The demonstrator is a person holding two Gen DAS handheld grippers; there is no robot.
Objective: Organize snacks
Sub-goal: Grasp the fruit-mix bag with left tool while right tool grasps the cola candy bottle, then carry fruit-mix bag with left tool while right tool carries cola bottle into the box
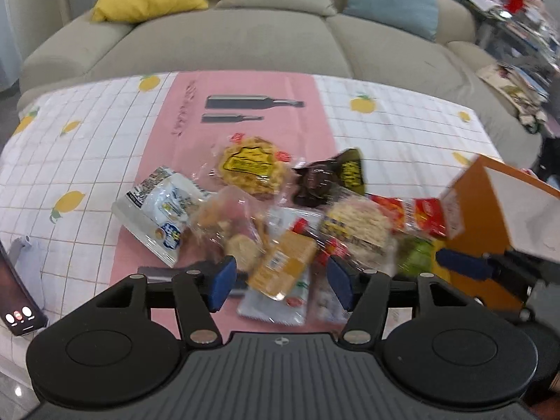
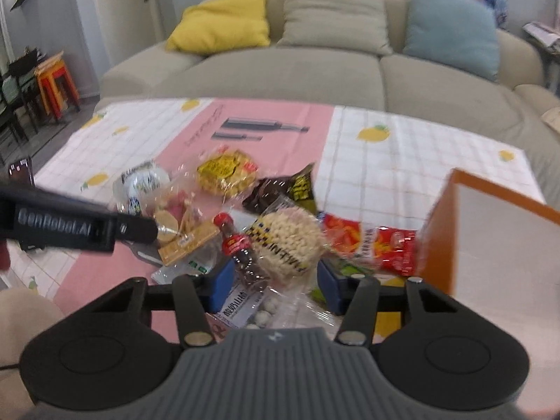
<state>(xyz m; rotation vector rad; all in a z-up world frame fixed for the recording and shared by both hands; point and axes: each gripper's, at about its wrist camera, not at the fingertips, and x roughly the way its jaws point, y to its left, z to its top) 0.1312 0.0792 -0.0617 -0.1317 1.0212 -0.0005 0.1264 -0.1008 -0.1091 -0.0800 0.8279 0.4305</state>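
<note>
Two grippers hover over one heap of snack packets (image 1: 266,203) in the middle of the surface (image 1: 87,161), with an orange box (image 2: 490,231) standing at its right edge. The left gripper (image 1: 278,280) is spread, gripping nothing; a yellow cracker packet (image 1: 283,266) lies just ahead between its jaws, long axis running near to far. The right gripper (image 2: 276,285) is likewise unclenched, a round noodle cake (image 2: 287,245) and a small red-capped bottle (image 2: 238,248) just beyond its pads. The right gripper is nearer the box, so it is probably better placed to load it.
</note>
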